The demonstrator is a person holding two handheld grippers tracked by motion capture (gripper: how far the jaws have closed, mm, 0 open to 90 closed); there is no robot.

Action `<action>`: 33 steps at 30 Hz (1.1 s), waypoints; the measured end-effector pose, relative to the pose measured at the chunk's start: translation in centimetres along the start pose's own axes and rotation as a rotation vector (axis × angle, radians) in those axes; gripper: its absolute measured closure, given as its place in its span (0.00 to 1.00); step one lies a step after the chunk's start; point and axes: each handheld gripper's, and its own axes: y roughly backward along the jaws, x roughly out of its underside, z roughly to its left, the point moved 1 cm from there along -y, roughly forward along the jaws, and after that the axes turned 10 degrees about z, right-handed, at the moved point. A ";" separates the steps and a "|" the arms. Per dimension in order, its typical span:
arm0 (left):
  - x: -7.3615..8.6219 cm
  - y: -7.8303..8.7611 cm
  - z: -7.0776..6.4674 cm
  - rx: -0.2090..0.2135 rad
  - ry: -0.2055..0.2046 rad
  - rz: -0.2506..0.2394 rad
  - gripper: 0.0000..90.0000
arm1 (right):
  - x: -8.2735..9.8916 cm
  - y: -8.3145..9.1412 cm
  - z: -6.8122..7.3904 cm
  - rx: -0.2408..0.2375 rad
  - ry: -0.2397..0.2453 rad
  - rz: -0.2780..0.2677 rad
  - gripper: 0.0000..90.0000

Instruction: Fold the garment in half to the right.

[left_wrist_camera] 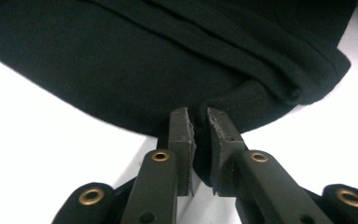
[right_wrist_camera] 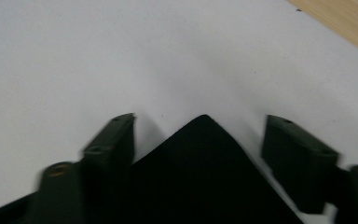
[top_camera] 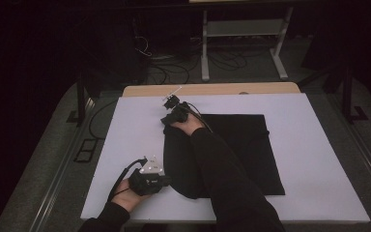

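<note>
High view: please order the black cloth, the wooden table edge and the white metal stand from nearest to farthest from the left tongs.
1. black cloth, touching the left tongs
2. wooden table edge, far side
3. white metal stand, on the floor beyond

A black cloth [top_camera: 236, 150] lies flat on the white table top. It is soft and dark, with a thick stitched hem along one side. Its left part is folded over into a rounded hump, maybe two layers thick. One pointed corner sticks out at the far left. A bit of its near edge is bunched up.
</note>
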 end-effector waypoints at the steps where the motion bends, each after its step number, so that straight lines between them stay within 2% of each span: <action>1: -0.1 0.0 0.0 0.002 0.003 -0.002 0.90 | 0.0 0.1 0.0 0.003 -0.004 -0.002 0.39; 2: -0.2 0.1 -0.1 0.008 0.014 -0.011 0.90 | 0.0 0.2 0.0 -0.001 -0.019 -0.004 0.43; 3: -0.2 0.1 -0.1 0.008 0.014 -0.011 0.91 | 0.0 0.2 0.0 -0.001 -0.019 -0.004 0.43; 4: -0.3 0.2 0.0 0.012 0.011 -0.008 0.91 | -0.1 0.3 0.1 -0.006 -0.034 -0.002 0.47; 5: -0.3 0.2 0.0 0.015 0.013 -0.013 0.91 | 0.0 0.4 -0.1 0.002 -0.016 0.003 0.51; 7: -0.4 0.4 0.1 0.021 0.022 -0.032 0.91 | 0.0 0.6 -0.2 0.003 -0.003 0.014 0.70; 8: -0.4 0.4 0.1 0.021 0.022 -0.032 0.91 | 0.0 0.6 -0.2 0.003 -0.003 0.014 0.70; 9: -0.4 0.4 0.1 0.024 0.024 -0.036 0.91 | 0.0 0.8 -0.2 0.006 -0.002 0.030 0.83; 10: -0.4 0.5 0.1 0.024 0.025 -0.040 0.91 | 0.0 0.8 -0.2 0.006 -0.002 0.030 0.83; 11: -0.5 0.5 0.1 0.027 0.029 -0.044 0.91 | 0.1 1.0 -0.2 0.012 0.018 0.049 0.88; 12: -0.6 0.6 0.0 0.030 0.035 -0.063 0.91 | 0.1 1.2 0.0 0.008 0.014 0.056 0.89; 14: -0.7 0.7 0.0 0.032 0.027 -0.062 0.91 | 0.1 1.3 0.0 0.011 0.025 0.058 0.90; 15: -0.8 0.7 -0.1 0.033 0.039 -0.082 0.91 | 0.2 1.4 0.1 0.010 0.026 0.059 0.90; 16: -1.0 0.9 -0.1 0.036 0.032 -0.089 0.91 | 0.3 1.8 0.1 0.008 0.027 0.057 0.91; 19: -1.0 1.0 -0.1 0.036 0.025 -0.089 0.91 | 0.4 2.0 0.2 0.004 0.026 0.054 0.91; 20: -1.2 1.1 -0.2 0.036 0.028 -0.102 0.91 | 0.7 2.8 0.1 -0.006 0.027 0.037 0.91; 25: -1.4 1.4 -0.3 0.037 0.031 -0.124 0.91 | 1.2 4.0 -0.2 -0.024 0.024 0.013 0.91; 26: -1.5 1.4 -0.4 0.037 0.031 -0.129 0.91 | 1.3 4.2 -0.2 -0.030 0.006 0.004 0.91; 27: -1.6 1.4 -0.4 0.035 0.023 -0.124 0.91 | 1.5 4.4 -0.3 -0.029 0.015 0.004 0.91; 28: -1.7 1.4 -0.5 0.036 0.034 -0.136 0.91 | 1.7 4.6 -0.4 -0.028 0.015 0.001 0.91; 29: -1.7 1.4 -0.5 0.035 0.025 -0.135 0.91 | 1.8 4.8 -0.4 -0.031 0.000 -0.007 0.91; 30: -1.8 1.5 -0.6 0.034 0.027 -0.142 0.91 | 2.0 5.1 -0.6 -0.028 0.020 -0.008 0.91; 32: -2.1 1.6 -0.7 0.033 0.025 -0.152 0.91 | 2.2 5.6 -0.7 -0.034 -0.003 -0.023 0.91; 33: -2.2 1.7 -0.7 0.035 0.020 -0.155 0.91 | 2.3 5.8 -0.9 -0.035 0.007 -0.025 0.91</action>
